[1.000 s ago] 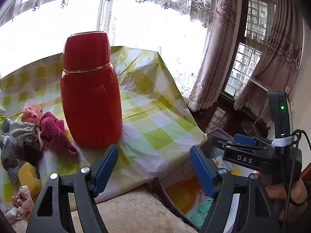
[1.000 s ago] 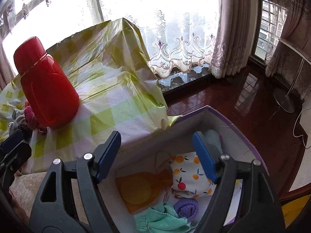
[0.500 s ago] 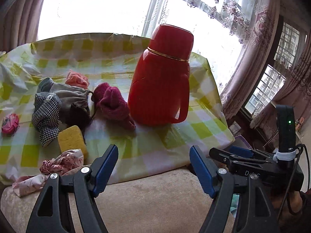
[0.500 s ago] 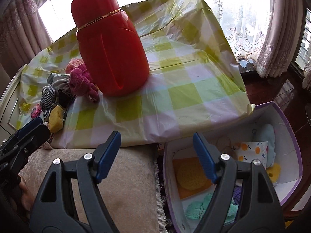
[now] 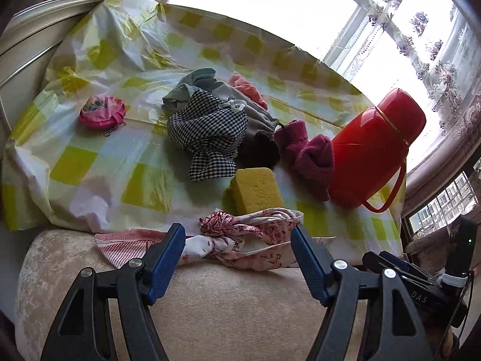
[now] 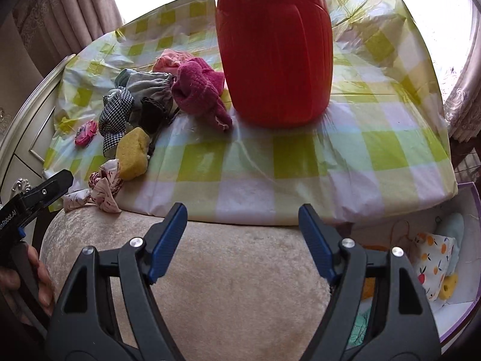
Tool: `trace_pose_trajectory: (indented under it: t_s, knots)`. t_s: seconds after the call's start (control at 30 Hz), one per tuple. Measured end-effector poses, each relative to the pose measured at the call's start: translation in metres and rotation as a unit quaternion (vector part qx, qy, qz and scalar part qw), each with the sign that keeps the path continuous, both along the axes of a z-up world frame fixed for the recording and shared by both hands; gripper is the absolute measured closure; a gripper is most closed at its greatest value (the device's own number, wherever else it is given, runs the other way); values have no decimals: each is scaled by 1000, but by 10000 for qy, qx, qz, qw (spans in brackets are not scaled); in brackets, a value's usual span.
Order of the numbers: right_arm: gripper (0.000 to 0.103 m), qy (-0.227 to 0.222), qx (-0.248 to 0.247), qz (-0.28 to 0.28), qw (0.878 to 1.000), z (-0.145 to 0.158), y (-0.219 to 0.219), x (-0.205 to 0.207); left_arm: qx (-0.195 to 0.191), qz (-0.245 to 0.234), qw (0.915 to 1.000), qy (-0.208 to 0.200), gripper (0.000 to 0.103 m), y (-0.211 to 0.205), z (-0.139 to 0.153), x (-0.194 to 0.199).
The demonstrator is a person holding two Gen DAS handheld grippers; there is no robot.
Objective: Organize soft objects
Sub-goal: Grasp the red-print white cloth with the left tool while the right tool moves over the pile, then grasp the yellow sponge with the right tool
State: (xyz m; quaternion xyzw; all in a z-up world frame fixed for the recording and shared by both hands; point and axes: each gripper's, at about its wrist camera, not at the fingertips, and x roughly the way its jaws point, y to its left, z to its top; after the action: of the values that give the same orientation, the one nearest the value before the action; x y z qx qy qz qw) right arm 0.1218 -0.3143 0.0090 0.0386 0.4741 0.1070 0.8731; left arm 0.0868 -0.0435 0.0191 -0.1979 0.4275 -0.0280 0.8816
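1. The left gripper [image 5: 237, 249] has its blue fingers [image 5: 168, 255] spread wide and holds nothing; it hangs over a beige cushion [image 5: 225, 310], pointing at the floral cloth [image 5: 249, 234].
2. The floral cloth lies crumpled at the near edge of the checked cover [image 5: 99, 162], partly drooping onto the cushion, and sits between the finger tips in the left wrist view, though I cannot tell whether they touch it.
3. Just behind the cloth stands a yellow sponge [image 5: 255, 189], touching it.
4. Beyond the sponge is a pile: a checkered cloth [image 5: 207, 132], a grey pouch [image 5: 222, 90], a dark sock [image 5: 261, 150], a magenta sock [image 5: 309, 156] and a pink piece [image 5: 246, 87].
5. A pink purse [image 5: 102, 111] lies apart to the left of the pile.
6. A red flask [image 5: 369, 156] stands upright to the right, the magenta sock against its base.
7. The right gripper [image 6: 243, 240] also has its fingers [image 6: 171, 234] spread and empty, over the same cushion, facing the flask [image 6: 273, 54].
8. At the lower right of the right wrist view is an open box [image 6: 469, 310] below the cover's edge, holding a fruit-print cloth [image 6: 433, 255], a pale blue piece [image 6: 454, 225] and a yellow ring [image 6: 448, 282].
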Motion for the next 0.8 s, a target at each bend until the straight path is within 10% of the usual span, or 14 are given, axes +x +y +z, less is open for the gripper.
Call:
trace_pose_trajectory:
  t_s: [0.4,0.5,0.8]
  knots:
    - [24,172,-84,160,9997,-13,35,26,-124,-560,9943,898,44,0,-37,37]
    - [24,181,-115,239,9995,-15,45,33,-179,-661,9926,999,67,-1,-44,43]
    - [24,112,-153,672,9976,-18,86,44,-513,-15,9978,413,73,24,-33,25]
